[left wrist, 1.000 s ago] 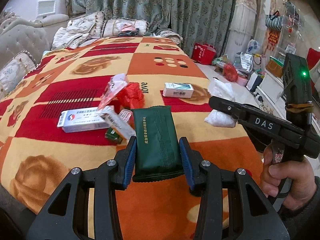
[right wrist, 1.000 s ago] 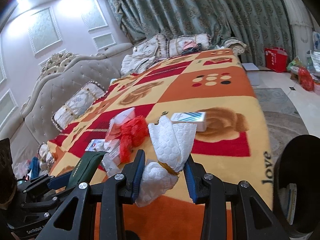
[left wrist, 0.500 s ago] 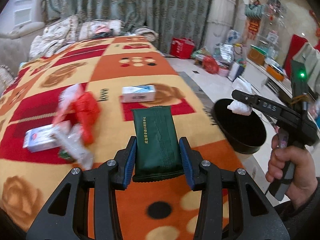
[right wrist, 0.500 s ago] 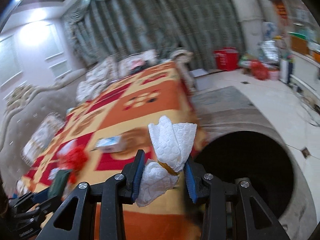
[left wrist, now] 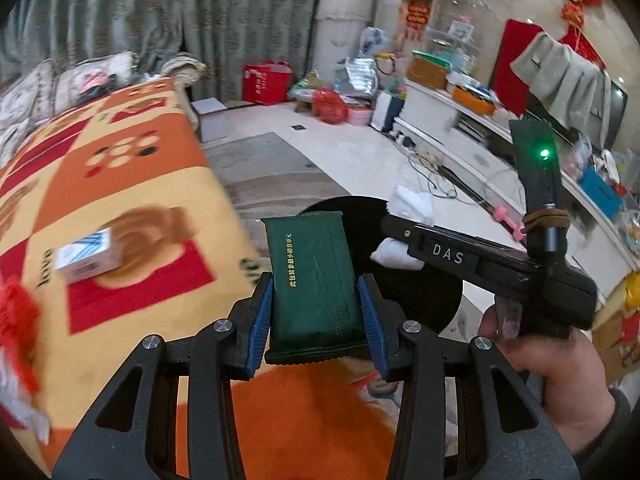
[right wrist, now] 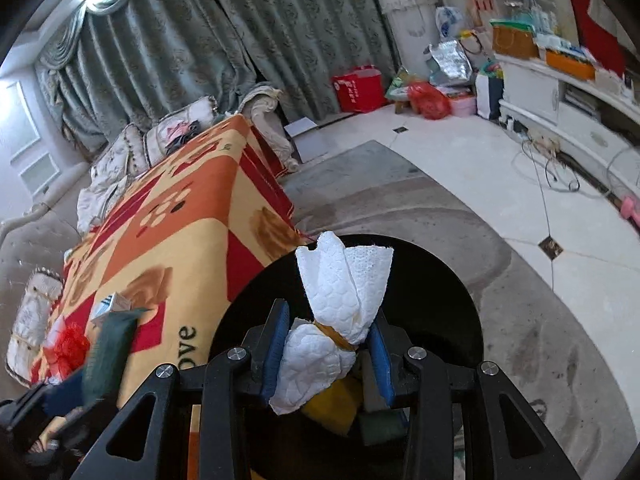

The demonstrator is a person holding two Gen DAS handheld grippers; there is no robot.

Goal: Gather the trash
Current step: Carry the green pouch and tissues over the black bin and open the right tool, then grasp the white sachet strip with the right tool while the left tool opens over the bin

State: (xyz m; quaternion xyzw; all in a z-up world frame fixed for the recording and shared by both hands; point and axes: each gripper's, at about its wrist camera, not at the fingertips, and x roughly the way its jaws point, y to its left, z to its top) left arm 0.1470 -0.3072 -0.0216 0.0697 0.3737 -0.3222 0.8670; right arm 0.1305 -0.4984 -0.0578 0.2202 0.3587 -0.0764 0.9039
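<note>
My left gripper (left wrist: 316, 292) is shut on a dark green tissue pack (left wrist: 310, 268), which it holds over the bed's edge, next to the black round bin (left wrist: 434, 300) on the floor. Over the bin's mouth (right wrist: 436, 280) my right gripper (right wrist: 330, 332) is shut on a white paper towel wad (right wrist: 344, 288) tied with a rubber band. Yellow and green items (right wrist: 336, 404) lie in the bin's bottom. In the left wrist view a hand (left wrist: 560, 376) carries the right gripper (left wrist: 400, 232). A white and blue box (left wrist: 84, 254) and a red mesh bag (left wrist: 16, 312) lie on the blanket.
The orange, yellow and red blanket (left wrist: 120, 200) covers the bed at left. Grey rug and white tile floor (right wrist: 540, 208) surround the bin. Loose cables (right wrist: 556, 172), a white cabinet (right wrist: 568, 108), red bags (right wrist: 428, 100) and curtains (right wrist: 240, 40) stand further off.
Both grippers have swung right, from over the blanket to the bin beside the bed. The right one now hangs over the bin's mouth. Both keep their loads.
</note>
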